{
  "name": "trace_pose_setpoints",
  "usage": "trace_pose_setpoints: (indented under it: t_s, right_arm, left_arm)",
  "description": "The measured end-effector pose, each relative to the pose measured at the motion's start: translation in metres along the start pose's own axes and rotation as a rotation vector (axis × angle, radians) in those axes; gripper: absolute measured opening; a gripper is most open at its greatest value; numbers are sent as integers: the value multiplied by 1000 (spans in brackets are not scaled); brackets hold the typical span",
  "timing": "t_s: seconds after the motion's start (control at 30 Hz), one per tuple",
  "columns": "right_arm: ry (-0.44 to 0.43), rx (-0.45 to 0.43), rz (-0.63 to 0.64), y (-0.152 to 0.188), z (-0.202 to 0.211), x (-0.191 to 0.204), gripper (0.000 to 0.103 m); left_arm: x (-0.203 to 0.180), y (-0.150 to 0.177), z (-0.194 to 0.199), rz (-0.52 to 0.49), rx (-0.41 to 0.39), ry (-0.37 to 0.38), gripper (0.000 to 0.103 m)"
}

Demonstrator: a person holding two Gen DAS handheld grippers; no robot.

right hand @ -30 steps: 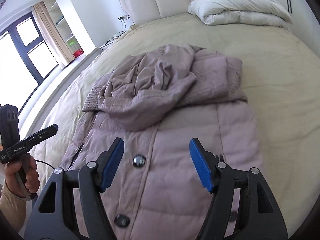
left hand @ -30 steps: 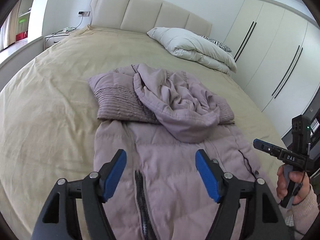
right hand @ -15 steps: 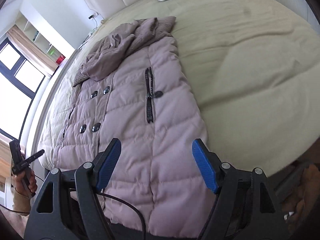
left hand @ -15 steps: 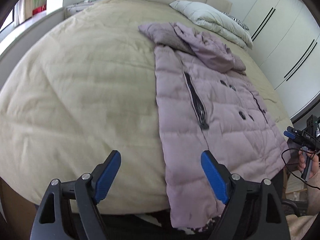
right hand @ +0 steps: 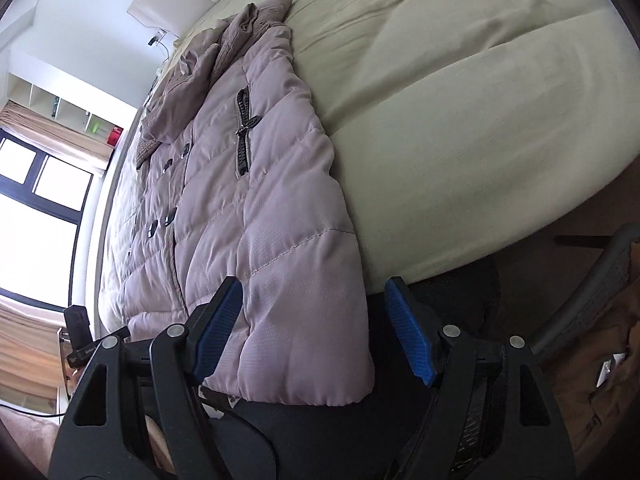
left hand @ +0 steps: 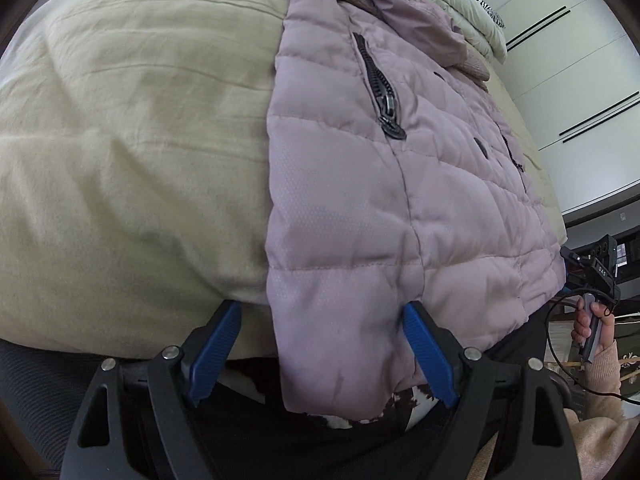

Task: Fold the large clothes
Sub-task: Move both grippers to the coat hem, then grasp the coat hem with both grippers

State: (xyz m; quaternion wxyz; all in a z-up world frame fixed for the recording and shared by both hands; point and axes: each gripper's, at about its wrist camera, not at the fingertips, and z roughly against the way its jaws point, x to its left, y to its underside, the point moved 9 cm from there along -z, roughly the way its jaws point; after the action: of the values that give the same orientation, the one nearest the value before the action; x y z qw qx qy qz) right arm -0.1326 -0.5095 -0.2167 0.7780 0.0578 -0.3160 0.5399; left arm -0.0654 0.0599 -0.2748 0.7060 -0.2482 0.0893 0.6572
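Observation:
A mauve quilted coat [left hand: 360,200] lies front up and lengthwise on the beige bed cover [left hand: 140,140], hood at the far end. Its hem hangs over the bed's near edge. My left gripper [left hand: 320,308] is open, and the hem's left corner hangs between its blue pads without being pinched. In the right wrist view the coat [right hand: 260,200] runs away to the upper left. My right gripper [right hand: 316,284] is open around the hem's right corner, its left finger [right hand: 218,328] lying over the fabric. Each view shows the other gripper [left hand: 592,276] [right hand: 84,336] at the frame's edge.
A white pillow [left hand: 460,4] lies at the head of the bed, near white wardrobe doors [left hand: 580,80]. A window [right hand: 40,200] and shelves stand to the left. A dark chair arm [right hand: 580,300] is at the bed's near right corner. The person's hand [left hand: 592,328] holds the right gripper.
Both grippers drew back from over the coat's upper half to its hem and tipped downward. The coat itself has not moved. Each hem corner now sits between open jaws.

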Motion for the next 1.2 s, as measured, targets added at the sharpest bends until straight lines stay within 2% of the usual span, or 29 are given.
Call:
trace_pose_setpoints:
  t_s: [0.07, 0.13, 0.27, 0.4, 0.47, 0.57, 0.7, 0.9, 1.2]
  right_arm:
    - [-66, 29, -4, 2, -3, 4, 64]
    - [-109, 44, -13, 2, -6, 4, 62]
    - [-208, 67, -101, 4, -6, -6, 47]
    - [-267, 72, -147, 11, -7, -8, 42]
    - [-280, 68, -156, 14, -8, -8, 40]
    - [-286, 63, -165, 16, -8, -9, 38]
    - [-286, 59, -165, 16, -6, -12, 37]
    - [-254, 51, -129, 16, -6, -9, 36]
    - [-274, 55, -123, 16, -4, -13, 35]
  left_arm:
    - [-1, 2, -4, 7, 6, 19, 85]
    - [1, 3, -7, 30, 6, 45, 85]
    - [7, 7, -10, 100, 21, 137, 85]
    - [12, 13, -13, 154, 30, 196, 84]
    - [12, 13, -13, 173, 24, 209, 80]
    - [10, 14, -14, 204, 36, 256, 65]
    - [7, 11, -10, 188, 32, 247, 55]
    - [3, 9, -13, 171, 38, 197, 48]
    - [3, 10, -11, 149, 36, 167, 33]
